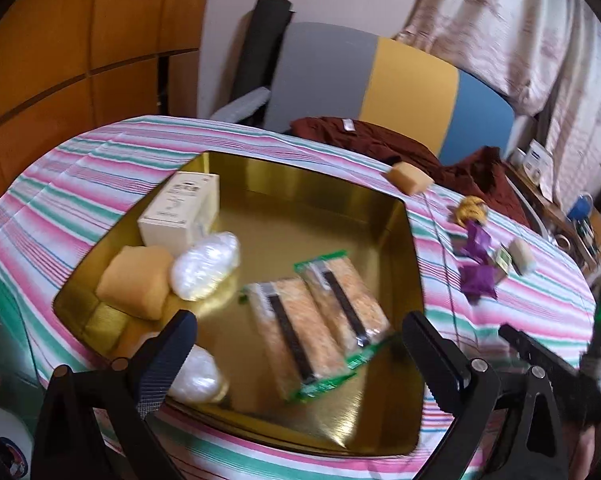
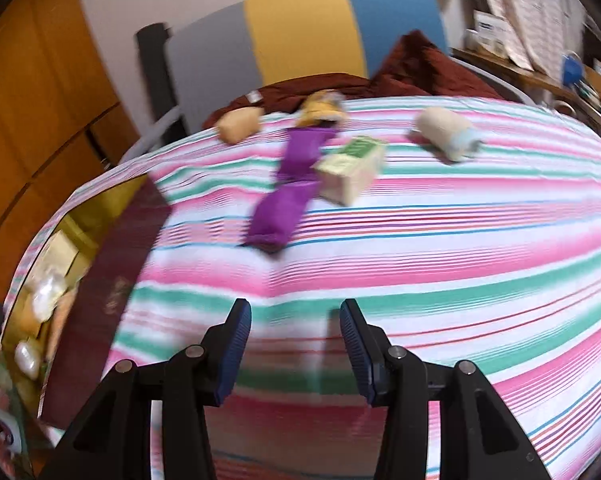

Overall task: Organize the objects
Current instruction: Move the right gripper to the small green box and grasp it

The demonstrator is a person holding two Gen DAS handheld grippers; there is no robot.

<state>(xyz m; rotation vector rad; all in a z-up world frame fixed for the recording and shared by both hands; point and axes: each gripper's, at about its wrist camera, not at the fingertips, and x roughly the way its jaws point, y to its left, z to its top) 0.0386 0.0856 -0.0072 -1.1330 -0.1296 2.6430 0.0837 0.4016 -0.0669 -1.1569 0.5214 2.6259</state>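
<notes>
Right gripper [image 2: 295, 344] part open, empty, over striped cloth [image 2: 420, 272]. Purple pouch [image 2: 278, 210] lies ahead beside small box [image 2: 350, 172]: likely light, soft, slick; pinch mid-body. Left gripper [image 1: 300, 356] wide, empty, above tin [image 1: 414, 264].

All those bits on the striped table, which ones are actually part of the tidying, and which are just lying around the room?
Part of the job:
gold metal tin
two green-edged snack packs
white cardboard box
tan sponge block
purple foil packets
small green-topped box

Just lying about:
maroon cloth
grey, yellow and blue panel
</notes>
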